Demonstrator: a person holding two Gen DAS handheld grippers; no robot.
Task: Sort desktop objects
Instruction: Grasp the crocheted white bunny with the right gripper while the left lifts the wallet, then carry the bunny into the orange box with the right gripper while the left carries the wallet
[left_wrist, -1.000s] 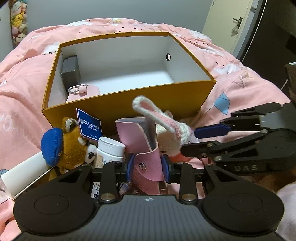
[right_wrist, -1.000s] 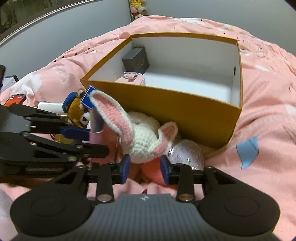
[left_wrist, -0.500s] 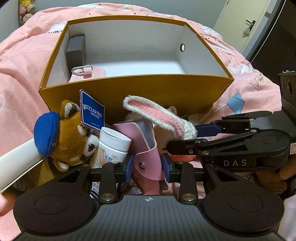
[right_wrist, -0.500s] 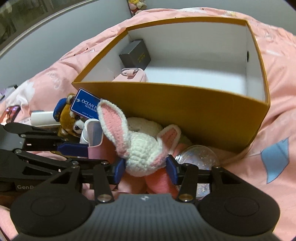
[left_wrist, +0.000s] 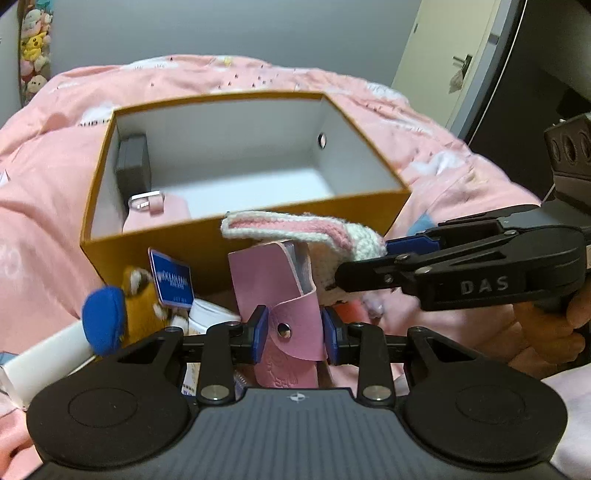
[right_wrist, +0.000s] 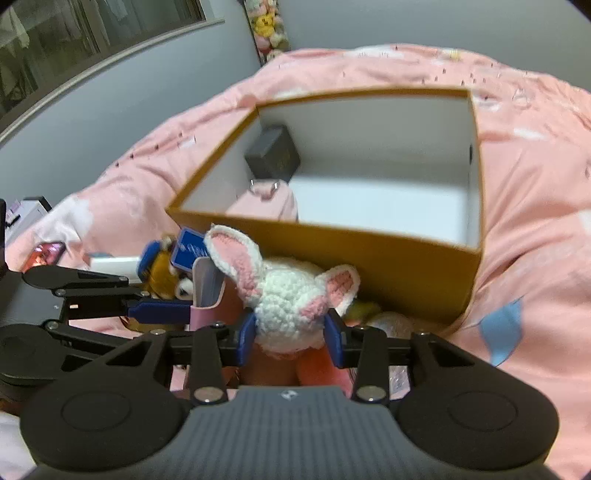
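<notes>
Right wrist: fuzzy crocheted rabbit (right_wrist: 286, 314) between closing gripper (right_wrist: 290, 338) jaws.

A pink quilt (left_wrist: 258, 77) fills the background; a door (left_wrist: 439, 55) stands at one o'clock, stuffed toys (left_wrist: 33, 44) hang at ten o'clock.

An open box (left_wrist: 236, 258) sits on the bed (left_wrist: 48, 206). Inside, against its left wall, a small case (left_wrist: 133, 166) stands behind a pouch (left_wrist: 159, 214). Before the box's near wall lie a bear toy (left_wrist: 129, 295), a tagged card (left_wrist: 171, 284) and a bottle (left_wrist: 207, 317). The left tool (left_wrist: 295, 328) holds a wallet (left_wrist: 284, 295); just right of it, the right tool (right_wrist: 290, 332) closes on a knitted rabbit (right_wrist: 288, 295).
</notes>
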